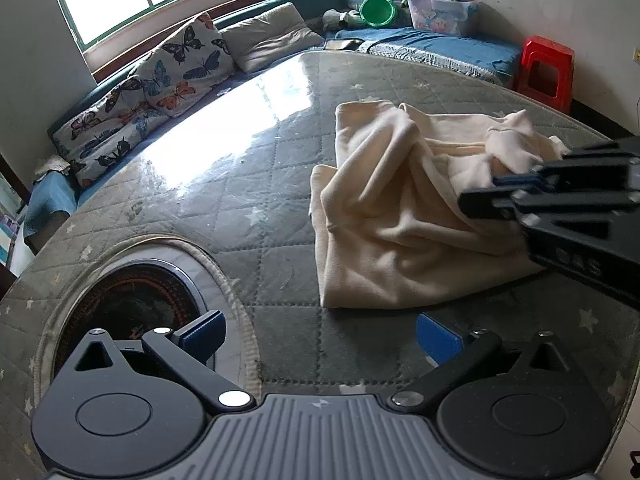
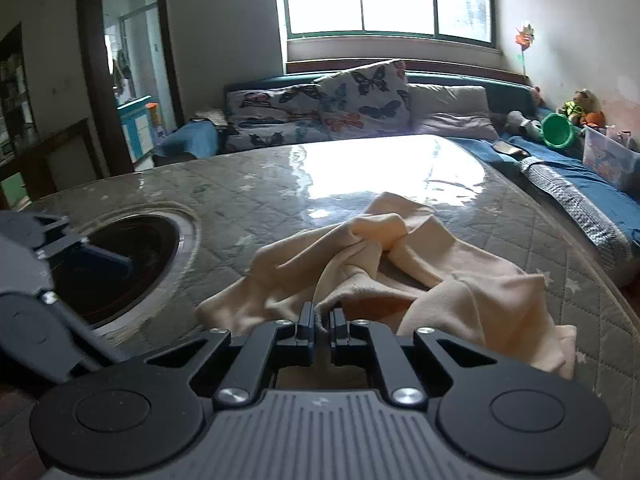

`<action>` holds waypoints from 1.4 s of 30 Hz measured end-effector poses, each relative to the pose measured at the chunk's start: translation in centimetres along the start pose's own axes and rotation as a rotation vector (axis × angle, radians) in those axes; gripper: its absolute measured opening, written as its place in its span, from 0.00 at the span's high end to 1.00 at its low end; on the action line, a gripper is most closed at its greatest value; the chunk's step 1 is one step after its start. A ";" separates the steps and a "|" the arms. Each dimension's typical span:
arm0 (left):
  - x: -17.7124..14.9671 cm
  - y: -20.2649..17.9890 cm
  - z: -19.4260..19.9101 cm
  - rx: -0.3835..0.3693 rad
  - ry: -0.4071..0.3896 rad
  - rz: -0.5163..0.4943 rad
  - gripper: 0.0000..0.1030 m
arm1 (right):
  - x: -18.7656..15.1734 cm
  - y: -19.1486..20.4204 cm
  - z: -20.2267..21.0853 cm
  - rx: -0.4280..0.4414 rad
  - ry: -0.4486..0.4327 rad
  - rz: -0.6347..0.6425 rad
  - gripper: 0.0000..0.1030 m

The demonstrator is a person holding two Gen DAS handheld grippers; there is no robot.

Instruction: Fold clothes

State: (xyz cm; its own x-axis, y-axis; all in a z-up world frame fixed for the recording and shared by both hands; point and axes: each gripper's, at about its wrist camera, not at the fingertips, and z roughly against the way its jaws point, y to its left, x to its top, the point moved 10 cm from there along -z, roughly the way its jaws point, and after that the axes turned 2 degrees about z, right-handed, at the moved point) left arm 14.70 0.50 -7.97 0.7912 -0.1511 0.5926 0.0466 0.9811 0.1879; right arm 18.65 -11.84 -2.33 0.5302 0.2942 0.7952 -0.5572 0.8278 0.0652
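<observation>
Cream fleece garment (image 2: 400, 280) lies crumpled on a grey quilted table cover (image 2: 248, 200) under clear plastic, beside a round black cooktop (image 2: 116, 256) set into it. Right gripper (image 2: 322, 322) is pinched onto the garment's near edge. Left gripper (image 1: 320, 336) hovers with jaws apart, empty. Butterfly-print cushions (image 2: 320, 112) line a sofa behind.

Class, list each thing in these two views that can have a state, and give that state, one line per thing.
Cream garment: crumpled, unfolded, on the table.
Right gripper: shut on a fold of the garment.
Left gripper: open, empty, over the table.
Green basin: tipped on its side.
Red stool: upright.
</observation>
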 end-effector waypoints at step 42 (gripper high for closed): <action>1.5 -4.6 0.0 -0.271 -0.056 -0.049 0.16 | -4.4 2.2 11.9 0.138 0.019 -0.044 0.85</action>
State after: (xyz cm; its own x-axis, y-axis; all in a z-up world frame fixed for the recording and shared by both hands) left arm 15.72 -4.29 -7.97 0.7494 -0.1982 0.6318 0.2512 0.9679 0.0056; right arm 7.47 -16.96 1.53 0.5675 0.2687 0.7783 -0.6149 0.7669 0.1835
